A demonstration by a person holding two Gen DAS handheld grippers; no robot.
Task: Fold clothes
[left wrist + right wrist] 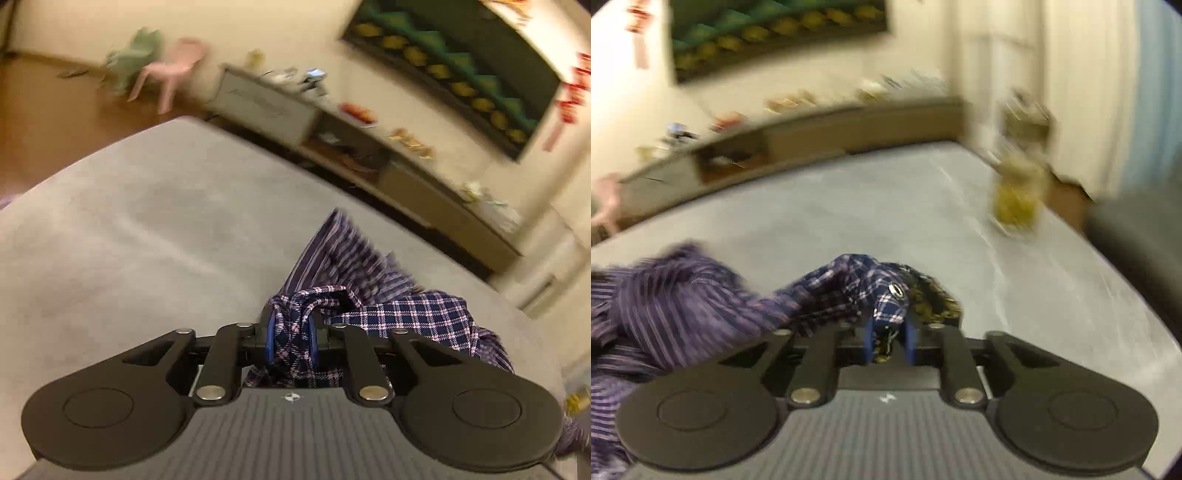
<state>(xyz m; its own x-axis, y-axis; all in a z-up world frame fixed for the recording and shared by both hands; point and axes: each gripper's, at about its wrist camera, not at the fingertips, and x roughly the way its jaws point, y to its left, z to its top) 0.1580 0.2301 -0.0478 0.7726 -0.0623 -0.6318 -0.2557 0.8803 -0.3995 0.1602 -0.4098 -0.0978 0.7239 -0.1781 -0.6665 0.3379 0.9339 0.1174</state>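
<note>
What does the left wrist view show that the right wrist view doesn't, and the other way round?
Only the left wrist view shows the pink chair, a green one beside it, the wooden floor and the left tongs shut on the plaid garment. Only the right wrist view shows the blurred yellow object at the far right of the grey surface, the metal snap on the fabric and the right tongs shut on it. Both show that garment, the grey surface, the low cabinet and the green wall picture.

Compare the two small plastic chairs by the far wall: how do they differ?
The pink plastic chair is pale pink and nearer the low cabinet; the green plastic chair is pale green and farther from it. Both are blurred, stand on the wooden floor and look alike in size.
</note>
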